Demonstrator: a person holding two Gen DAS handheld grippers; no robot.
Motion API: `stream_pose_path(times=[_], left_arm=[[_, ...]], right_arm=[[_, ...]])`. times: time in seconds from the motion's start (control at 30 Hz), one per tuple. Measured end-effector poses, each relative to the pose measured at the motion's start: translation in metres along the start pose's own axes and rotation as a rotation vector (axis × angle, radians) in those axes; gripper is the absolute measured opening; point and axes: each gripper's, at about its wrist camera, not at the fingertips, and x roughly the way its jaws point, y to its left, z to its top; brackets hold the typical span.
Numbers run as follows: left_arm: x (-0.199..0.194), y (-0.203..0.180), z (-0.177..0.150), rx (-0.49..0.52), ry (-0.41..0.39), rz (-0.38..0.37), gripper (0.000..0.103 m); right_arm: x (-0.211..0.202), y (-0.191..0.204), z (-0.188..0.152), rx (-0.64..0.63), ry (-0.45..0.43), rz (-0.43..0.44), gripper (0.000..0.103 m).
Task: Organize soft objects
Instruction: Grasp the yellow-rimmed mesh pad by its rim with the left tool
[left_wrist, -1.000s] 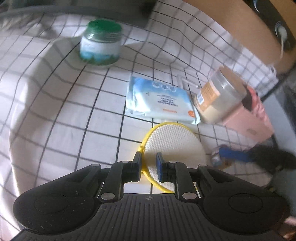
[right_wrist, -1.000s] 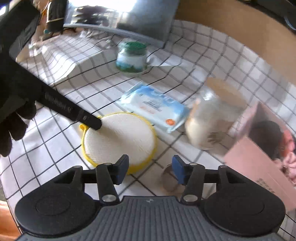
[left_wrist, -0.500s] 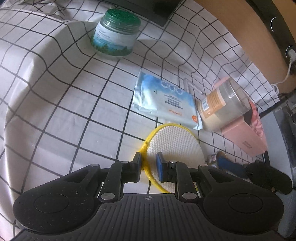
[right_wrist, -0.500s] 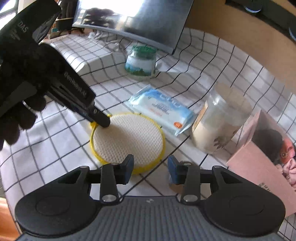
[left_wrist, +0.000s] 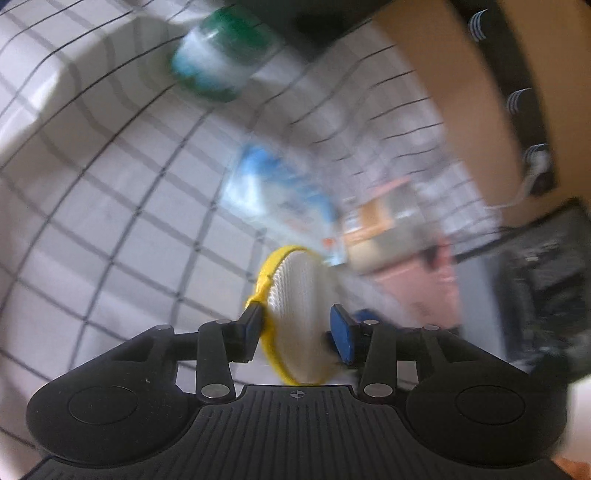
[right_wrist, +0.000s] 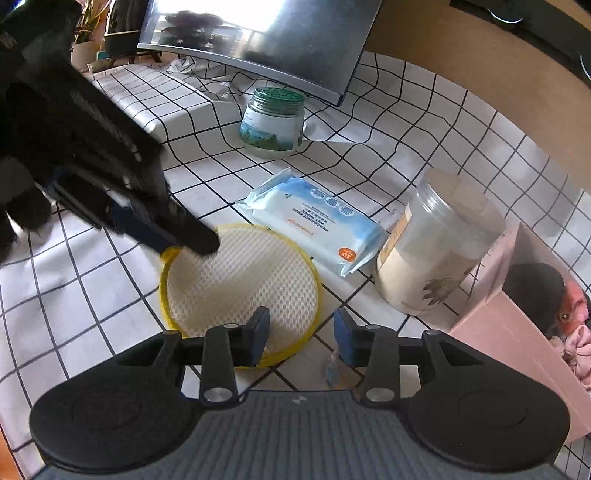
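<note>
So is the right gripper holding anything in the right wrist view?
No, the right gripper is open and holds nothing, hovering at the near edge of the yellow-rimmed pad.
</note>
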Motion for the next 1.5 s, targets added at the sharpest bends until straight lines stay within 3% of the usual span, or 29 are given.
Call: stream_pose_path(times=[0.27, 0.33, 0.43, 0.5, 0.57, 0.63, 0.77, 0.9, 1.0, 1.03, 1.17, 1.5], left_arm=[[0.003, 0.007, 0.005, -0.114, 0.017, -0.181, 0.044], [0.005, 0.006, 0.005, -0.105, 0.048, -0.150, 0.044], [0.017, -0.005, 0.004, -0.012, 0.087, 0.024, 0.044], [0.023, -0.011, 0.003, 0.026, 0.061, 0.074, 0.044], [0.022, -0.015, 0.003, 0.022, 0.014, 0.053, 0.036], [0.021, -0.016, 0.004, 0.002, -0.014, 0.000, 0.035], [0.030, -0.015, 0.005, -0.018, 0.032, -0.049, 0.035], [0.026, -0.023, 0.001, -0.017, 0.055, -0.152, 0.035], [0.026, -0.032, -0.001, 0.012, 0.042, -0.121, 0.030], [0.028, -0.034, -0.001, 0.008, 0.030, -0.100, 0.022], [0.034, -0.040, 0.001, 0.004, -0.011, -0.049, 0.022], [0.056, -0.048, 0.006, 0.002, 0.030, 0.012, 0.024]], right_arm=[[-0.002, -0.003, -0.004, -0.002, -0.013, 0.003, 0.039], [-0.003, -0.004, -0.005, 0.001, -0.015, 0.010, 0.039], [-0.003, -0.003, -0.005, -0.008, -0.015, 0.014, 0.039], [-0.003, -0.002, -0.004, -0.014, -0.017, 0.009, 0.039], [-0.003, -0.002, -0.005, -0.015, -0.021, 0.004, 0.039], [-0.005, -0.003, -0.007, -0.004, -0.025, 0.005, 0.039], [-0.003, -0.002, -0.006, -0.012, -0.024, 0.012, 0.039], [-0.006, -0.003, -0.008, 0.002, -0.029, 0.016, 0.039], [-0.006, -0.005, -0.010, 0.002, -0.027, 0.022, 0.039], [-0.005, -0.006, -0.010, 0.001, -0.027, 0.022, 0.039], [-0.005, -0.006, -0.010, 0.009, -0.024, 0.023, 0.039], [-0.007, -0.008, -0.014, 0.018, -0.022, 0.025, 0.039]])
